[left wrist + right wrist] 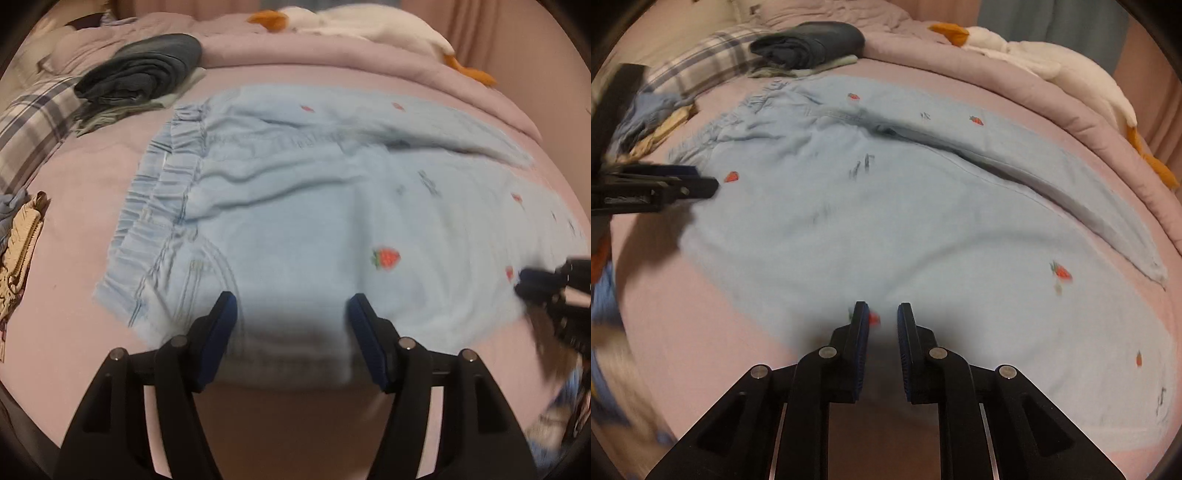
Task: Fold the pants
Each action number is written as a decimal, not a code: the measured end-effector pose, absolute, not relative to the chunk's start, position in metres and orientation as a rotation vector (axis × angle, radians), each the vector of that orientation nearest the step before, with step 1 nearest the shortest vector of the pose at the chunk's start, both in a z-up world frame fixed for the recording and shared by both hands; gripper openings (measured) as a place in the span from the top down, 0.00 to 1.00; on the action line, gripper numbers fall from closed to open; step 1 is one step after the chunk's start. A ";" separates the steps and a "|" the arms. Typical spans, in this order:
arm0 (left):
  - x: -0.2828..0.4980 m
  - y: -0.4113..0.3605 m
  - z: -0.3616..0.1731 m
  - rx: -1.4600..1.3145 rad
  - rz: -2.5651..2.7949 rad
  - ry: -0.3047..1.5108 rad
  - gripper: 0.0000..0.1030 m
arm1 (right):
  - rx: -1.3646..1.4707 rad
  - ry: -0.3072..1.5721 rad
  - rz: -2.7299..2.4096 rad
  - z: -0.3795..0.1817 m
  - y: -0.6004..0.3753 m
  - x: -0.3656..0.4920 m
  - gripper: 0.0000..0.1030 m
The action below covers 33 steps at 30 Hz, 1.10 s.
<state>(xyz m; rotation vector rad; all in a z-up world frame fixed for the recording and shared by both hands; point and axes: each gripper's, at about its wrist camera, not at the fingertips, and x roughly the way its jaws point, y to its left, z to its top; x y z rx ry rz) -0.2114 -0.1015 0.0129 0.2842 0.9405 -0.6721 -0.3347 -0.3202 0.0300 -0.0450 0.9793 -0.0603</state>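
Light blue pants (314,221) with small strawberry prints lie spread on the pink bed, waistband to the left. They also fill the right wrist view (905,221), one leg folded along the far side. My left gripper (291,310) is open, its fingers over the pants' near edge by the waist pocket. My right gripper (882,317) is open with a narrow gap, over the near edge of the leg; it holds nothing. The right gripper shows blurred at the right of the left wrist view (546,284). The left gripper shows at the left of the right wrist view (665,188).
A folded dark garment pile (144,74) sits at the far left on a plaid pillow (33,118). A white goose plush (369,22) lies along the rolled pink duvet at the back. More clothes (18,251) lie at the left edge.
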 end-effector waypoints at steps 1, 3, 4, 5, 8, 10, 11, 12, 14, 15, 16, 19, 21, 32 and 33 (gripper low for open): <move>-0.209 -0.098 0.015 0.268 -0.690 0.957 0.37 | -0.038 0.989 -0.050 0.030 -0.322 -0.339 0.86; -0.196 -0.089 0.024 0.180 -0.733 1.002 0.37 | 0.013 1.014 -0.008 0.035 -0.333 -0.340 0.86; -0.186 -0.085 0.032 0.112 -0.740 1.010 0.36 | 0.057 1.028 0.011 0.038 -0.341 -0.336 0.86; -0.176 -0.085 0.039 0.077 -0.734 1.003 0.32 | 0.105 1.016 0.026 0.041 -0.347 -0.331 0.85; -0.134 -0.089 0.060 0.065 -0.695 0.930 0.27 | 0.134 0.931 0.025 0.058 -0.359 -0.310 0.58; -0.111 -0.099 0.066 0.092 -0.700 0.914 0.27 | 0.135 0.880 0.027 0.068 -0.366 -0.290 0.51; -0.096 -0.104 0.067 0.098 -0.698 0.919 0.27 | 0.143 0.855 0.045 0.073 -0.372 -0.277 0.51; -0.075 -0.109 0.065 0.096 -0.714 0.948 0.27 | 0.144 0.846 0.050 0.076 -0.377 -0.264 0.51; -0.045 -0.111 0.064 0.088 -0.720 0.974 0.27 | 0.121 0.829 0.041 0.082 -0.388 -0.235 0.51; -0.027 -0.115 0.063 0.101 -0.723 0.995 0.27 | 0.108 0.827 0.048 0.084 -0.395 -0.219 0.51; -0.013 -0.117 0.062 0.112 -0.715 1.000 0.27 | 0.100 0.832 0.049 0.084 -0.403 -0.203 0.51; 0.030 -0.114 0.064 0.093 -0.766 1.060 0.27 | 0.073 0.878 0.064 0.082 -0.421 -0.144 0.50; 0.049 -0.113 0.060 0.041 -0.811 1.108 0.27 | 0.023 0.915 0.086 0.080 -0.429 -0.110 0.49; 0.073 -0.122 0.032 0.101 -0.970 1.256 0.55 | -0.089 1.113 0.251 0.031 -0.429 -0.028 0.49; 0.072 -0.119 0.033 0.112 -0.965 1.232 0.56 | -0.092 1.117 0.248 0.033 -0.430 -0.027 0.50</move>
